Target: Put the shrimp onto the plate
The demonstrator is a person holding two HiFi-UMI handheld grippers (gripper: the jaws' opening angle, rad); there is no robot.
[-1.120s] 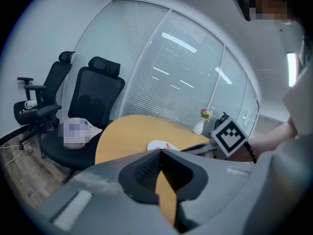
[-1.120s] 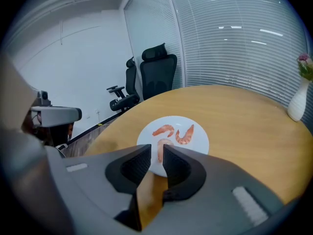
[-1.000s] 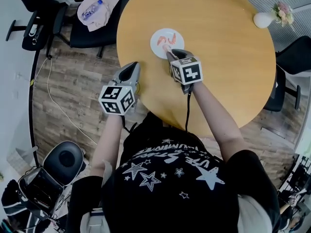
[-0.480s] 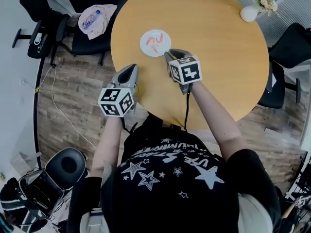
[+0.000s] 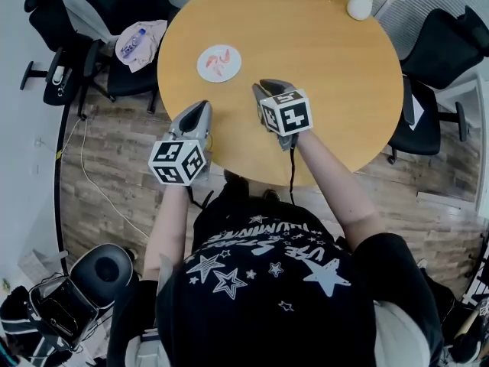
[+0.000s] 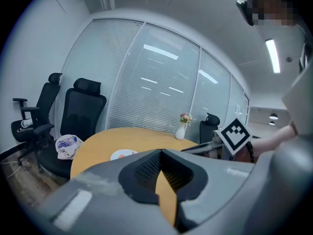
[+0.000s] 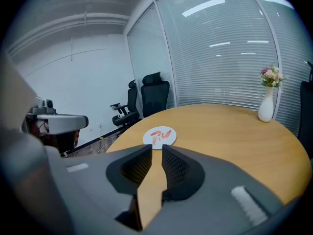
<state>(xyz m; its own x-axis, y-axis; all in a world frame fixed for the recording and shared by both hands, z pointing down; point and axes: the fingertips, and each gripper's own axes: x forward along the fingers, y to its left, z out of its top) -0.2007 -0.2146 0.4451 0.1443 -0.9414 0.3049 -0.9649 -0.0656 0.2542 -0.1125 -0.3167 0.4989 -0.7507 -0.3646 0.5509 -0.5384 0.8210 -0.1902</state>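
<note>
A white plate (image 5: 219, 72) lies on the left part of the round wooden table (image 5: 328, 60), with orange shrimp (image 5: 218, 60) on it. The right gripper view shows the same plate (image 7: 166, 138) and shrimp (image 7: 157, 134) beyond the jaws. My right gripper (image 5: 263, 92) hovers over the table a short way to the plate's near right, its jaws a narrow gap apart with nothing between them (image 7: 156, 148). My left gripper (image 5: 195, 115) hangs at the table's near left edge, its jaw tips touching and empty (image 6: 160, 152). The plate (image 6: 117, 155) is partly hidden behind it.
A white vase with flowers (image 5: 361, 4) stands at the table's far edge. Black office chairs (image 5: 439, 52) ring the table. One chair at the left holds a cloth and a bottle (image 5: 137, 40). A cable runs over the wooden floor (image 5: 76, 159) on the left.
My right gripper has drawn back from over the plate toward me and now stands apart from it. The shrimp stay on the plate. The left gripper has hardly moved.
</note>
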